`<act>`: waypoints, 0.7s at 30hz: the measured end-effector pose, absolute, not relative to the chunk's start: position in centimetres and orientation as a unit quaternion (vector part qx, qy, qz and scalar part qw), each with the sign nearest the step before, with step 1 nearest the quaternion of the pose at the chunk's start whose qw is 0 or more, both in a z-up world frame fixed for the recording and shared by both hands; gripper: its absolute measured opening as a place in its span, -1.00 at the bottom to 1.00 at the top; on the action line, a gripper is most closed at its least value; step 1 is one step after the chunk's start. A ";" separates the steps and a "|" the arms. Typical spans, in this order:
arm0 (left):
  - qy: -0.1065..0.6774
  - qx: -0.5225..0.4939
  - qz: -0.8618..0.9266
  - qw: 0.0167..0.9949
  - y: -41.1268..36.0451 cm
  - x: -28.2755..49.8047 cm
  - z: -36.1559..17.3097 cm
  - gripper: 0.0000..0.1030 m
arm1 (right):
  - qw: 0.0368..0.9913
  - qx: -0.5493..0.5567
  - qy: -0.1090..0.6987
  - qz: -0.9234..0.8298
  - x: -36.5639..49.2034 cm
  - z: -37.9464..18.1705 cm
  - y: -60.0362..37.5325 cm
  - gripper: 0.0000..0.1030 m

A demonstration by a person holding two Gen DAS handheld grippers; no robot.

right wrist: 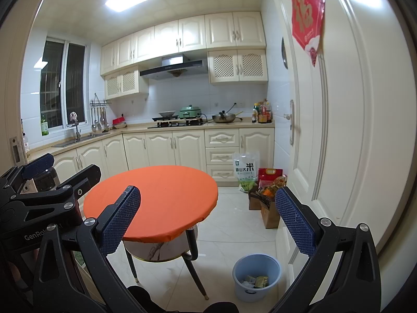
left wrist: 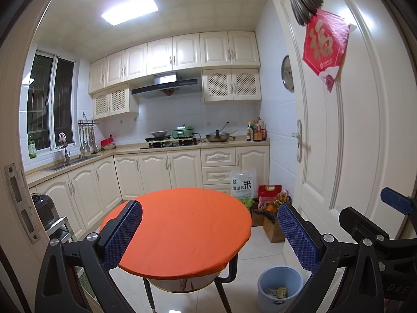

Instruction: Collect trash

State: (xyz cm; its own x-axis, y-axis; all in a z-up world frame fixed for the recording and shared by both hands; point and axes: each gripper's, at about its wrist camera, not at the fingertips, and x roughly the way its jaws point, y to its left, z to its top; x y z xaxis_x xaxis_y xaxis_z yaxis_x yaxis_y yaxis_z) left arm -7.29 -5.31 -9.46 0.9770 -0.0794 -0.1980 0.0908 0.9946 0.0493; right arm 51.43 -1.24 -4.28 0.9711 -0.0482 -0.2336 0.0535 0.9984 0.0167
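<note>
A light blue trash bin [left wrist: 279,285] stands on the tiled floor right of a round table with an orange cover [left wrist: 179,232]. Some wrappers [left wrist: 276,292] lie in the bin. The bin [right wrist: 256,276] with the wrappers [right wrist: 256,281] and the table [right wrist: 153,203] also show in the right wrist view. My left gripper [left wrist: 211,234] is open and empty, held high in front of the table. My right gripper [right wrist: 208,221] is open and empty, beside it. The right gripper shows at the right edge of the left wrist view [left wrist: 385,216], and the left gripper at the left edge of the right wrist view [right wrist: 54,180].
A white open door [left wrist: 351,130] stands close on the right. Cardboard boxes with bottles [left wrist: 272,217] and a rice bag [left wrist: 243,185] sit on the floor by the cabinets. An L-shaped kitchen counter [left wrist: 156,148] runs along the back and left, with a stove and a sink.
</note>
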 end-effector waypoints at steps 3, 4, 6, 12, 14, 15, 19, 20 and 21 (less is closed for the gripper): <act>0.100 0.028 -0.043 0.994 -5.3 -7.3 -9.5 0.99 | 0.993 0.012 0.119 -0.025 51.6 -4.2 -1.3 1.00; 0.101 0.027 -0.043 0.994 -5.3 -7.2 -9.5 0.99 | 0.993 0.012 0.119 -0.026 51.5 -4.2 -1.3 1.00; 0.101 0.027 -0.043 0.994 -5.3 -7.2 -9.5 0.99 | 0.992 0.012 0.120 -0.026 51.6 -4.1 -1.4 1.00; 0.104 0.029 -0.042 0.993 -5.3 -6.9 -9.4 0.99 | 0.992 0.015 0.121 -0.024 51.8 -4.1 -1.3 1.00; 0.106 0.031 -0.041 0.993 -5.4 -6.7 -9.4 0.99 | 0.992 0.015 0.121 -0.024 51.8 -4.1 -1.3 1.00; 0.107 0.032 -0.042 0.993 -5.4 -6.6 -9.4 0.99 | 0.992 0.015 0.121 -0.024 51.8 -4.1 -1.3 1.00; 0.108 0.032 -0.043 0.993 -5.3 -6.3 -9.3 0.99 | 0.992 0.016 0.122 -0.023 51.8 -4.1 -1.4 1.00; 0.107 0.033 -0.043 0.993 -5.3 -6.2 -9.3 0.99 | 0.992 0.017 0.122 -0.023 51.8 -4.1 -1.4 1.00; 0.107 0.033 -0.043 0.993 -5.3 -6.2 -9.3 0.99 | 0.992 0.017 0.122 -0.024 51.8 -4.1 -1.4 1.00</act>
State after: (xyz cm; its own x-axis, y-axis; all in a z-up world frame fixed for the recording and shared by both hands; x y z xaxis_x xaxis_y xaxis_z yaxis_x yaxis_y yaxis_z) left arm -6.18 -5.33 -9.29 0.9735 -0.0785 -0.2150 0.0926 0.9941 0.0566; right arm 51.84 -1.37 -4.14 0.9691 -0.0434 -0.2430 0.0515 0.9983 0.0272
